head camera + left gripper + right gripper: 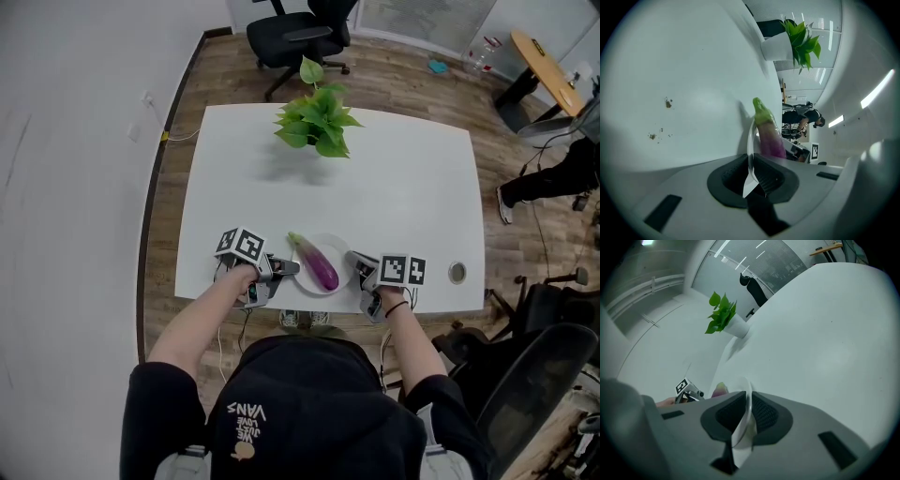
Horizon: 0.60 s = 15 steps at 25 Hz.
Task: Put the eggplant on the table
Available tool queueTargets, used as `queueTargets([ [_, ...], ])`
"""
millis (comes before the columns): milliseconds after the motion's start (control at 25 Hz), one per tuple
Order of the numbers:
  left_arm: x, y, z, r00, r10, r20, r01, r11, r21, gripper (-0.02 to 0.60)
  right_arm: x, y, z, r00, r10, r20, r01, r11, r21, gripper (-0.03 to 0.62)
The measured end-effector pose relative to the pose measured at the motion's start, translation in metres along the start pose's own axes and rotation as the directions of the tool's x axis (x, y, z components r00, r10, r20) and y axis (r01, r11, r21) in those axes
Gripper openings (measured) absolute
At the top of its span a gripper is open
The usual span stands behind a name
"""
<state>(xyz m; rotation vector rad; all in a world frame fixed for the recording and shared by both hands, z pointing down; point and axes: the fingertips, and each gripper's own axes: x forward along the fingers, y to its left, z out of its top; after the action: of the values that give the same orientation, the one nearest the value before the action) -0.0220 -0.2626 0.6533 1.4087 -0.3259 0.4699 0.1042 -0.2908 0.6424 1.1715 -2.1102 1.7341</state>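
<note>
The left hand-held gripper (287, 268) and right hand-held gripper (357, 265) each pinch opposite rims of the plate (339, 249), which carries the eggplant (317, 263). The next move probably calls for tilting the plate so the eggplant slides onto the table (403, 178).

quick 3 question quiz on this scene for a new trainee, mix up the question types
1. True or false: the purple eggplant lies directly on the white table.
2. The left gripper and right gripper are each shut on:
A. the eggplant
B. the rim of the round white plate
C. nothing
3. Fill in: seen from the person, the leafy green potted plant stands near the table's ___ edge (near/far).

Key
1. False: it lies on the plate.
2. B: one gripper on each side of the rim.
3. far
</note>
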Motion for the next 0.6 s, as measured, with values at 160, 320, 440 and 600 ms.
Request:
queueTargets([
  [160,0.0006,0.0003,-0.0019,0.999,0.029,-0.03,-0.029,0.999,0.024,0.025,0.0015,-0.0011,-0.0009,0.999,-0.028,-0.014,0.028,0.999,-0.024,0.039],
  [320,0.0019,-0.003,-0.0019,0.999,0.04,-0.035,-0.039,0.999,0.033,0.059,0.0028,-0.0028,-0.0027,0.998,-0.05,-0.044,0.048,0.998,-0.045,0.043],
  [440,0.0031,-0.0069,-0.0014,0.999,0.037,-0.037,-0.036,0.999,0.016,0.123,0.0045,-0.0038,-0.0055,0.995,-0.074,-0.068,0.069,0.995,-0.076,0.051],
  [600,0.0023,-0.0075,-0.0019,0.999,0.039,-0.037,-0.039,0.999,0.009,0.135,0.006,-0.0006,-0.0058,0.994,-0.072,-0.08,0.066,0.994,-0.085,0.067],
])
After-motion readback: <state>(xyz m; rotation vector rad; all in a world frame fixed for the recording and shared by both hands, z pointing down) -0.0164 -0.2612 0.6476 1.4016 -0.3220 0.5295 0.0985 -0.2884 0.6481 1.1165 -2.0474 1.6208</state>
